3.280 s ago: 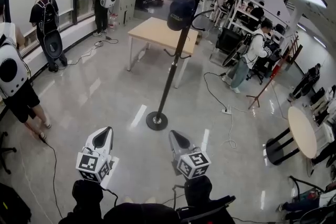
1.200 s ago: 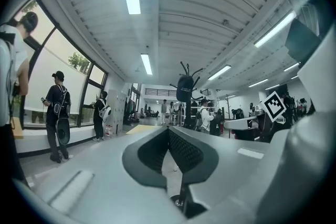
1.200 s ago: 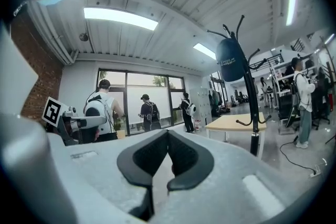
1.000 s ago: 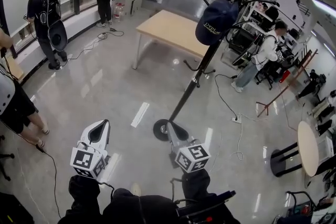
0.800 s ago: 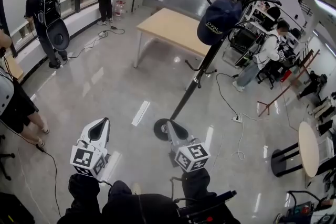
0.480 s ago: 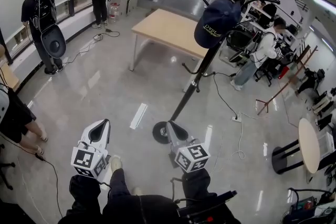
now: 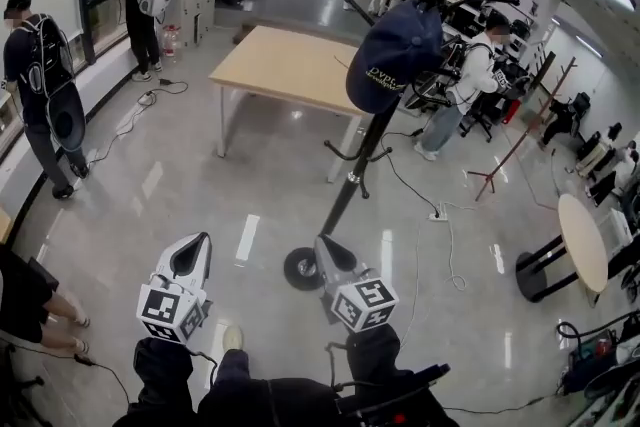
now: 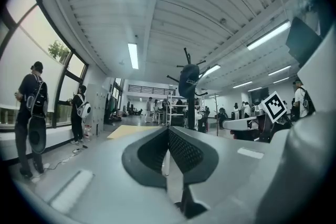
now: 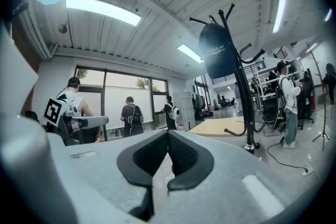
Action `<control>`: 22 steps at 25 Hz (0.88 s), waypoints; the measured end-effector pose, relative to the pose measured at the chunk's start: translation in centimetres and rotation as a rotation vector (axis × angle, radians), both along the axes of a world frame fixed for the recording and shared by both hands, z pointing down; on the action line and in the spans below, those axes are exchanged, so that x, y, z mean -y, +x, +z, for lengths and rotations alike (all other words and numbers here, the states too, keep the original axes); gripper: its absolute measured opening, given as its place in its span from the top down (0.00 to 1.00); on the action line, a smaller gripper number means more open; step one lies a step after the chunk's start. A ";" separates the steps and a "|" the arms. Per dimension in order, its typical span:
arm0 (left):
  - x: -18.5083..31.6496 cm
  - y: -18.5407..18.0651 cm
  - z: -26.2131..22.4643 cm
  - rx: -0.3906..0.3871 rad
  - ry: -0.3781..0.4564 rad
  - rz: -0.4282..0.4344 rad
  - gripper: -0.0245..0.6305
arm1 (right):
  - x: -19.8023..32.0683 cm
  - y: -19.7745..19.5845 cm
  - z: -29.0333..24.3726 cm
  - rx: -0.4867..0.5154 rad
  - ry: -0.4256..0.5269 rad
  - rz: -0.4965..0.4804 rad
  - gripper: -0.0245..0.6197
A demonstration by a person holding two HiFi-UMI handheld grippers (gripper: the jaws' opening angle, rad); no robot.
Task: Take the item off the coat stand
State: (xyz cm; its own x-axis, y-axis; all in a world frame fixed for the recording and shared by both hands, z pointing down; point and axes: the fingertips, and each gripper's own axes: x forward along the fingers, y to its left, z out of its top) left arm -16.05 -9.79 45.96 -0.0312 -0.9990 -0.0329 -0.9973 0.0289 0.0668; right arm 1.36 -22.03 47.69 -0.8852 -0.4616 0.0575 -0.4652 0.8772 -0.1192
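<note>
A dark blue cap (image 7: 393,54) hangs on an upper hook of the black coat stand (image 7: 351,185), whose round base (image 7: 302,268) rests on the floor just ahead of me. The cap (image 8: 188,80) shows far ahead in the left gripper view, and the cap (image 9: 218,52) shows up and to the right in the right gripper view. My left gripper (image 7: 194,251) and right gripper (image 7: 330,249) are both held level and low, well below the cap. Both are shut with nothing between the jaws. The right gripper's tip is close beside the stand's base.
A light wooden table (image 7: 287,68) stands behind the stand. Several people stand by the windows at left (image 7: 42,85) and at desks at the back right (image 7: 462,80). A white cable (image 7: 440,245) trails on the floor at right, near a round table (image 7: 580,241).
I have walked closer to the coat stand. The cap and pole have shifted left and loom larger in the head view, and the stand's base now lies between the two gripper tips.
</note>
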 end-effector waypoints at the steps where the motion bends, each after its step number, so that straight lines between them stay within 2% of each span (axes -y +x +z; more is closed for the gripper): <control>1: 0.8 -0.5 -0.2 0.003 0.001 0.018 0.96 | 0.5 -0.4 -0.1 0.000 0.000 0.014 0.96; 15: 11.4 -3.0 -0.5 -0.016 -0.005 0.266 0.96 | 6.9 -1.6 -1.1 0.007 -0.013 0.252 0.96; 22: 14.3 -2.8 -0.8 -0.017 0.002 0.391 0.96 | 7.9 -0.4 -1.6 0.008 -0.001 0.378 0.96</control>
